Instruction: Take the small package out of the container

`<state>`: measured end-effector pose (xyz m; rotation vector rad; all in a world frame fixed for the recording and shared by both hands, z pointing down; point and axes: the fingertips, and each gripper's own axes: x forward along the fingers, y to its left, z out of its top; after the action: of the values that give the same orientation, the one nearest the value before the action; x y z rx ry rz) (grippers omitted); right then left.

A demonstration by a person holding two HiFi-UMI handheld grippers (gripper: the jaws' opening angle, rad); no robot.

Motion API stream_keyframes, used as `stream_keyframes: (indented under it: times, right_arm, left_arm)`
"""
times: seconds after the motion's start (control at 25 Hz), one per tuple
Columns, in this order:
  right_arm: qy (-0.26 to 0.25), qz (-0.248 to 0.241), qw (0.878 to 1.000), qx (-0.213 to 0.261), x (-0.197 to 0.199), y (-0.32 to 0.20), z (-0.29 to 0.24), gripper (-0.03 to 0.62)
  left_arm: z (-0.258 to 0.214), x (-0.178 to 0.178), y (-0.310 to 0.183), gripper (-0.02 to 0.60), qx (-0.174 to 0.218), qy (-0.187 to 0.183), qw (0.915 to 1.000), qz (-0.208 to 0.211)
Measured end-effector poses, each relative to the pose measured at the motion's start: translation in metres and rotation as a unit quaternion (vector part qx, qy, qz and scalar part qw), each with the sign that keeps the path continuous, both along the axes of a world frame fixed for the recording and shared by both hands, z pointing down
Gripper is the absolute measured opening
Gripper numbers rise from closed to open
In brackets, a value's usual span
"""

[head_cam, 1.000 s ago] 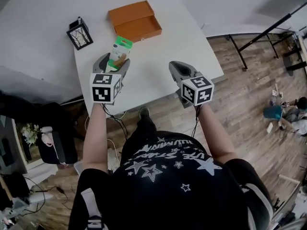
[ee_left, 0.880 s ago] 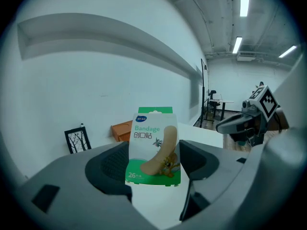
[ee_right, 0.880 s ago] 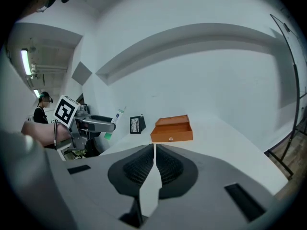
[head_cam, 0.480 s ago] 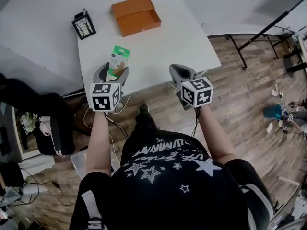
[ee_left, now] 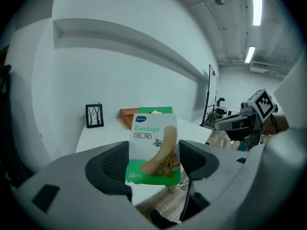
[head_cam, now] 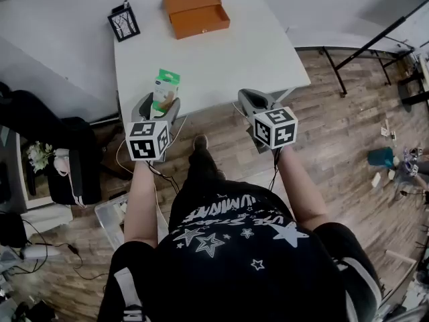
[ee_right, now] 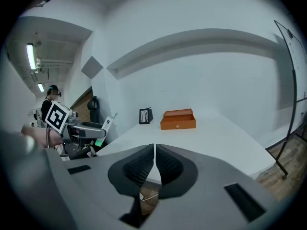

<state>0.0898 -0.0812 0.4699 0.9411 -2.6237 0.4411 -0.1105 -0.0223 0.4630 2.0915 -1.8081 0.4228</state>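
Bandage package (ee_left: 152, 147) is being pinched upright by the left gripper (head_cam: 159, 103) above the near edge of the white table (head_cam: 221, 66), well apart from the orange container (head_cam: 196, 12). Right gripper (ee_right: 154, 163) is hovering alongside, jaws pressed together on nothing.

Your black T-shirt (head_cam: 234, 247) carries white stars and white lettering, with a white stripe (head_cam: 126, 284) on each short sleeve. The left tongs (head_cam: 159, 103) and right tongs (head_cam: 247, 96) are grey, rounded shells. Behind each sits a white cube (head_cam: 147, 139) printed with black square markers. Thin black cables (head_cam: 159, 172) hang behind both. The pads (ee_right: 138, 167) are black and finely ribbed.
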Motion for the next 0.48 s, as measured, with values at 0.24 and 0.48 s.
stream_keyframes:
  times: [0.24, 0.48]
  right_arm:
    - [0.006, -0.012, 1.0, -0.005, -0.003, 0.028, 0.011, 0.048]
    - [0.002, -0.021, 1.0, -0.007, -0.011, 0.039, 0.011, 0.048]
  left_arm:
    - [0.008, 0.0, 0.034, 0.355, -0.002, 0.01, 0.9998, -0.014]
    - [0.014, 0.001, 0.055, 0.354, -0.011, 0.015, 0.9996, -0.021]
